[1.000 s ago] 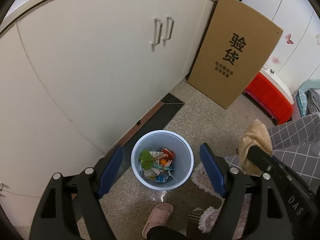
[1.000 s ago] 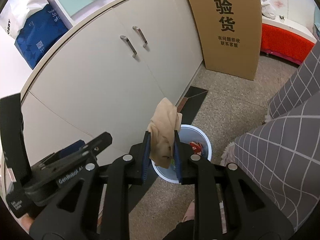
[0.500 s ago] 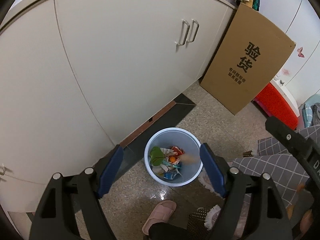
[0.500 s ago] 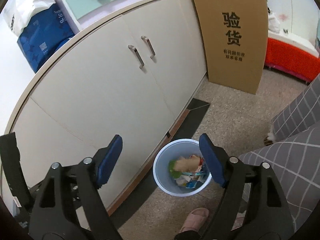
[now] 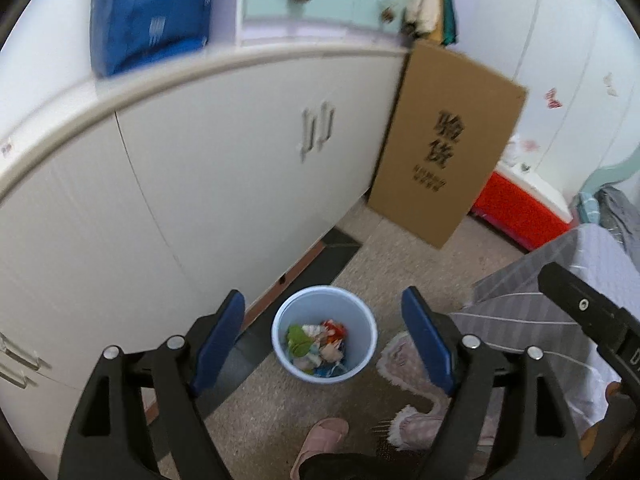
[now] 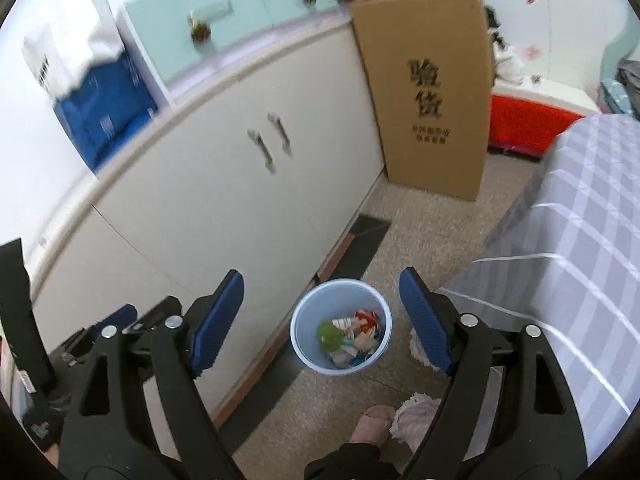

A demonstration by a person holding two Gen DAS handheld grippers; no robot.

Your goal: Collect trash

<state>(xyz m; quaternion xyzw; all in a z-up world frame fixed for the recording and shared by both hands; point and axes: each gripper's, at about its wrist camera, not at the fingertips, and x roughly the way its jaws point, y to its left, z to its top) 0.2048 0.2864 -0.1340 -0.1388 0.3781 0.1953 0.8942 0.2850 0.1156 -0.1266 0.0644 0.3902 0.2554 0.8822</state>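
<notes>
— Where is the trash?

— In the round blue bin (image 5: 324,334) on the floor, right by the white cupboard (image 5: 224,184). Bits of paper and something green lie inside it.

— Is the left gripper (image 5: 323,336) holding anything?

— No. Its blue fingers (image 5: 218,336) are spread wide, nothing between them.

— And the right gripper (image 6: 322,320)?

— Its jaws have just been opening (they hold nothing). Both hang above the bin. A pink slipper (image 5: 320,442) shows below.
</notes>
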